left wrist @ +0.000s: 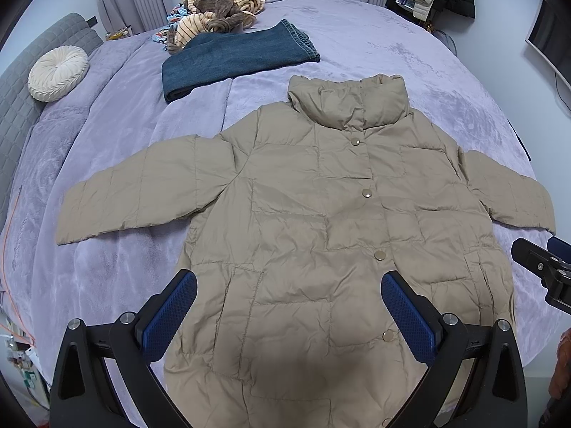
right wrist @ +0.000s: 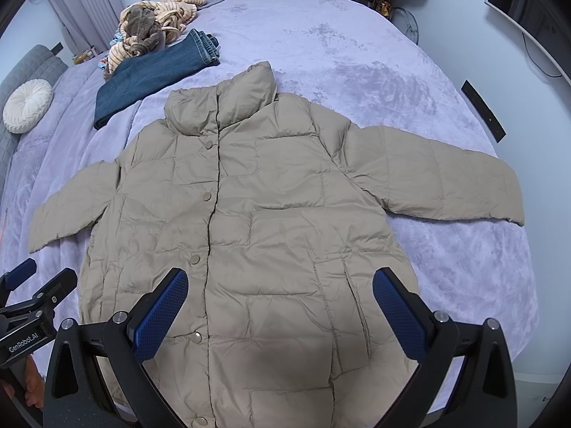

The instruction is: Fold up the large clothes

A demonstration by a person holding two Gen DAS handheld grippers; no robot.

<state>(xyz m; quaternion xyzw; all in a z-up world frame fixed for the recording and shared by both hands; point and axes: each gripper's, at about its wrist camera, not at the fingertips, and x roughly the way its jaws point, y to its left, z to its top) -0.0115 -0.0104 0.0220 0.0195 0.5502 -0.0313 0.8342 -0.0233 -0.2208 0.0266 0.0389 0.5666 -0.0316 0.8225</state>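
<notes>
Left gripper, seen through its own wrist camera, hangs with both blue pads spread wide and nothing between them, low over the hem end of the tan puffer jacket. That jacket lies flat, front up and snapped shut on the lavender bedspread. Its long axis runs straight away from me, collar far, hem near. The sleeve on this side stretches out to the left, well apart from my pads.

From the right wrist camera, the right gripper is likewise spread and empty over the hem. The opposite sleeve reaches rightward, on this gripper's side. I judge each sleeve belongs to its nearer gripper, folded inward across the body. Folded jeans sit beyond the collar, clear of it.
</notes>
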